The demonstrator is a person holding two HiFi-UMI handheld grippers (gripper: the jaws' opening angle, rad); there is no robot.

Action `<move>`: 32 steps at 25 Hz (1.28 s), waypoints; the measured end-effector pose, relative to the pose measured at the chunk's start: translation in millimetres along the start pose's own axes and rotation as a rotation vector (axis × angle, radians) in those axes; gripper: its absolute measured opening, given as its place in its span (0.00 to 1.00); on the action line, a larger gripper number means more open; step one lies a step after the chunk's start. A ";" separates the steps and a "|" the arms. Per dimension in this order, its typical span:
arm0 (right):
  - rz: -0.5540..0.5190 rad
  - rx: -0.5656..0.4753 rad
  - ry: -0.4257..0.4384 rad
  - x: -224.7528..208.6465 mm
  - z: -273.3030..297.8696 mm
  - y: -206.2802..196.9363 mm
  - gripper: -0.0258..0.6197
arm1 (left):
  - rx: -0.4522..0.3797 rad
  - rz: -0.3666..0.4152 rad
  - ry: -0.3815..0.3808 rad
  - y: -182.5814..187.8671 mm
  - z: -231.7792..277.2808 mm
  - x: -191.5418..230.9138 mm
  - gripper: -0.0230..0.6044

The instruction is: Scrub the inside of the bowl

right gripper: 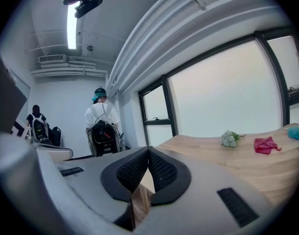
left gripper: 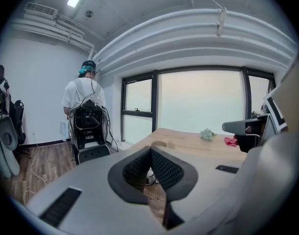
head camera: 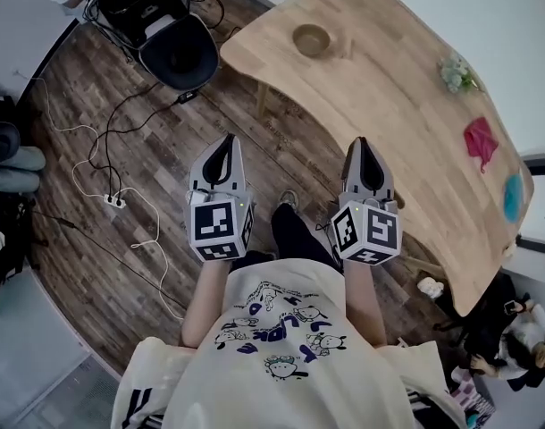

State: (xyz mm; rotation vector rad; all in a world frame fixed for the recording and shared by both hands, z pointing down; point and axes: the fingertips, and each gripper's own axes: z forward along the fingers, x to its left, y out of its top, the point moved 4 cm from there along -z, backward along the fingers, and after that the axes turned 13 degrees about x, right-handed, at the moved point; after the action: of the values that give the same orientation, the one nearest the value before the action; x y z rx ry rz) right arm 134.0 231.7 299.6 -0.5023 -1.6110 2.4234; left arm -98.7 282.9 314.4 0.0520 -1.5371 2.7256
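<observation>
The left hand-held gripper [head camera: 226,139] and the right hand-held gripper [head camera: 363,143] both have jaws together and empty. The bowl [head camera: 311,39] sits at the far left end of the table [head camera: 389,88], well apart from them. Scrubbed unsteadied, it could probably slide off that edge.

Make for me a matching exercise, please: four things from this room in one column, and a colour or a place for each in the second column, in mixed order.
Column one:
1. bowl
2. cloth
3. bunch of flowers
4. power strip

Column two:
a. on the wooden floor
b. pink-red
c. light brown, round
d. pale green and white

Pairs: 1-c, 2-b, 3-d, 4-a
</observation>
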 end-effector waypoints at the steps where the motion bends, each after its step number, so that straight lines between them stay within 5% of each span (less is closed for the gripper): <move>1: 0.007 -0.003 -0.001 -5.7 8.2 4.6 0.04 | 0.000 0.004 0.004 6.3 7.5 -0.6 0.08; 8: 0.024 -0.025 -0.001 -26.9 56.3 33.4 0.04 | -0.015 0.015 0.005 44.1 50.4 -1.0 0.08; 22: 0.051 0.021 -0.016 -54.8 112.6 37.6 0.04 | 0.042 -0.029 0.027 55.0 105.7 10.9 0.08; 32: 0.072 0.009 -0.140 -80.8 149.8 54.2 0.04 | 0.037 0.007 -0.078 92.2 180.7 10.1 0.08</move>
State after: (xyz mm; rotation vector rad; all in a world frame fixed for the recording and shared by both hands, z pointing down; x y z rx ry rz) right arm 153.6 54.9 316.7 -0.4032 -1.6629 2.5694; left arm -107.1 80.5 329.3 0.1553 -1.5070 2.7895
